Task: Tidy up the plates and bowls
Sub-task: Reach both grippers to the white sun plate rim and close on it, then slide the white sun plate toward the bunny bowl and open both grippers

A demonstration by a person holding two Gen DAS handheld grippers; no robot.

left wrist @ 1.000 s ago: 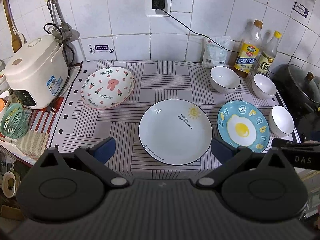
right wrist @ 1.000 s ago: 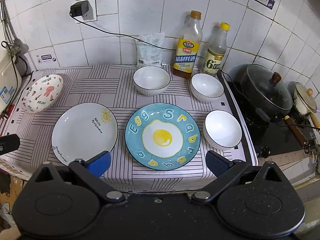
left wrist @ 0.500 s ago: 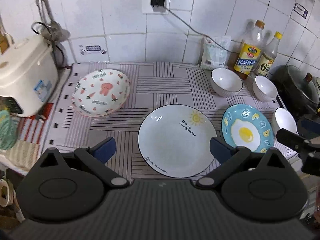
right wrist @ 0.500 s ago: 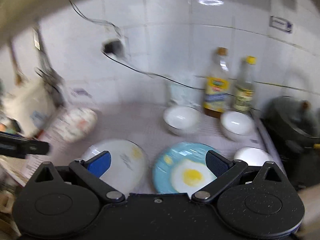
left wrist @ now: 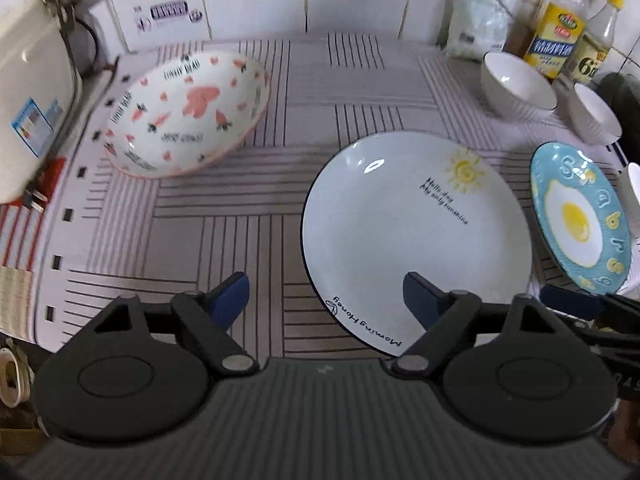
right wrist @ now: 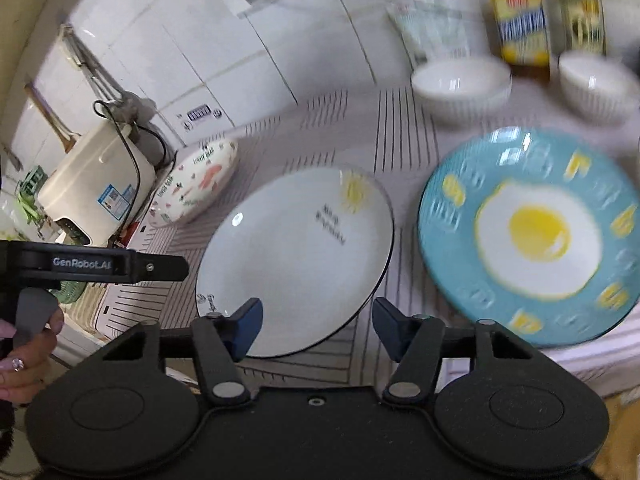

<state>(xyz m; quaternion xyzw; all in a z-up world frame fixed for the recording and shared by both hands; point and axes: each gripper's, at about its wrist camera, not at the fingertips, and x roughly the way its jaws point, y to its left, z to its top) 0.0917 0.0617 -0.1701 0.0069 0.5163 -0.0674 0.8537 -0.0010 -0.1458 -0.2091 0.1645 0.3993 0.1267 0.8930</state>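
Note:
A white sun plate lies on the striped mat, with a blue egg plate to its right. A carrot-print deep plate leans at the back left. My left gripper hovers low over the white plate's near-left rim, jaws closing, pads clear of it. In the right wrist view my right gripper straddles the white plate's near-right rim, jaws closing and not pressing on it. The egg plate is to its right. Two white bowls stand behind.
A rice cooker stands at the left. Two bottles and a bag line the tiled wall, with a dark pot at the far right. A hand holds the left tool's handle. The counter's front edge is just below both grippers.
Both grippers have dropped toward the counter and their jaws have narrowed. The right view swung left, from the egg plate to the white plate's rim.

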